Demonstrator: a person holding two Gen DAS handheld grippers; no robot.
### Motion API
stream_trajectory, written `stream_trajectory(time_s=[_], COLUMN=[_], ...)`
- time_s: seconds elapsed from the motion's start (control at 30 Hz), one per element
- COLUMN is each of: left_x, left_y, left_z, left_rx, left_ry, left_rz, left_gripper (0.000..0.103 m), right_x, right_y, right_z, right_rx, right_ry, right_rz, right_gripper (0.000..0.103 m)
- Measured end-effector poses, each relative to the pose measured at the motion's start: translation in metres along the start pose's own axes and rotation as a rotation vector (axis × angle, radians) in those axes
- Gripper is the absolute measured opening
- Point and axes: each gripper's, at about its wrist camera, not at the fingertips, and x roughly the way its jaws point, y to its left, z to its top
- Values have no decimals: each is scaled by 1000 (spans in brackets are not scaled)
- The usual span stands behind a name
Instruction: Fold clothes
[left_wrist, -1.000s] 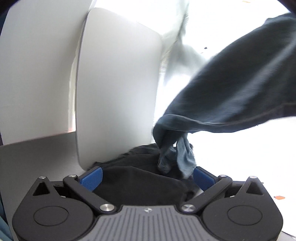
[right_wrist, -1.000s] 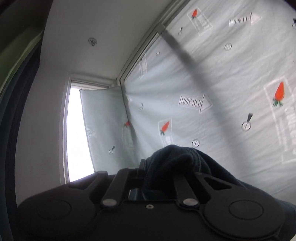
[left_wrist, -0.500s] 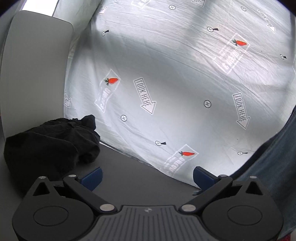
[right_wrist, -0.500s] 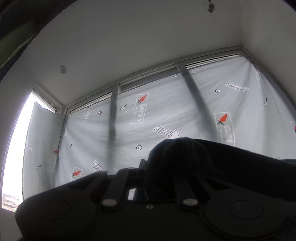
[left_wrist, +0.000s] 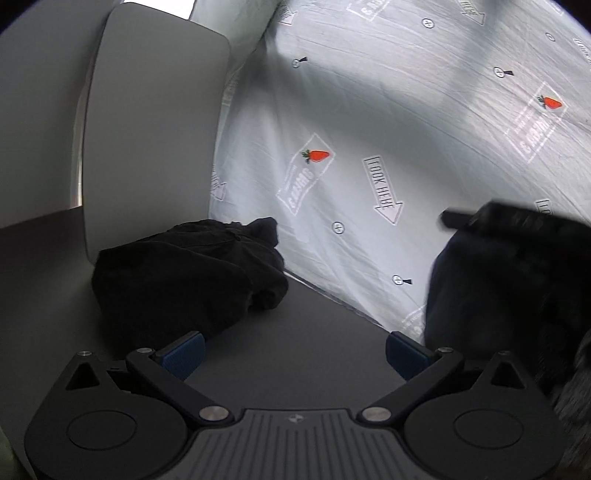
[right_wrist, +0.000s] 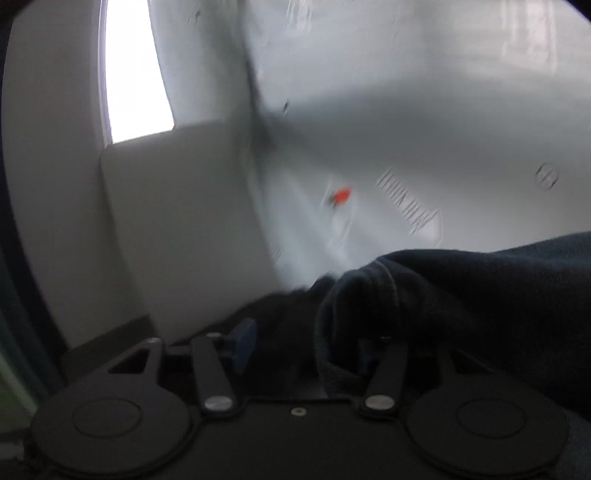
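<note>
You are working over a plain grey table (left_wrist: 295, 332) that runs up to a pale sheet (left_wrist: 388, 122) hung as a backdrop, printed with orange carrots, "LOOK HERE" arrows and small round marks. A white rounded panel (left_wrist: 147, 129) stands upright at the left end of the table, with a strip of bright window (right_wrist: 133, 74) behind it.

Count of garments: two. One black garment (left_wrist: 177, 273) lies crumpled in a heap on the table, at the foot of the white panel and touching the bottom edge of the sheet. One dark navy garment (right_wrist: 461, 295) hangs at your right side — in the left wrist view it shows as a dark mass at the right edge, with your right gripper (left_wrist: 491, 219) blurred above it. Grippers: two.

Your left gripper (left_wrist: 294, 349) has its blue pads spread wide, with only bare table between them; it holds and touches nothing, and the black heap sits just beyond its left pad (left_wrist: 184, 349).

Your right gripper's jaws are opening. Its left blue pad (right_wrist: 243, 343) stands clear; the navy cloth is draped over the right finger (right_wrist: 388, 365) — bunched between the jaws, not pinched. That view is blurred.
</note>
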Motion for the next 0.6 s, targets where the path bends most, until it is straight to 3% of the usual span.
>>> stream_trajectory(time_s=[0.03,0.07,0.13,0.23,0.3,0.43,0.6], left_x=[-3,-7,-12,-10,-2,19,33], left_y=[11,23,44,66,72,57,-5], left_z=[1,2,2,-4,-9,-18,-27], left_rx=[7,19,46,80,101,157,239], left_ry=[-8,-13,-11,39,85,155,171], left_rz=[41,79,146,201,207,128,-46], left_gripper=[103,103,103,103,103,103,103], right_x=[38,69,98,73,38,-25,-97], right_y=[11,25,56,76,74,37,-36], right_z=[-28,-61,-121,-160,-168,-175,-198], right_rx=[27,33,3,12,-10,1,159], right_ry=[125,247,408,451,426,341,293], right_rz=[41,30,13,124,125,-93,-488], right_gripper=[55,51,44,51,56,61,67])
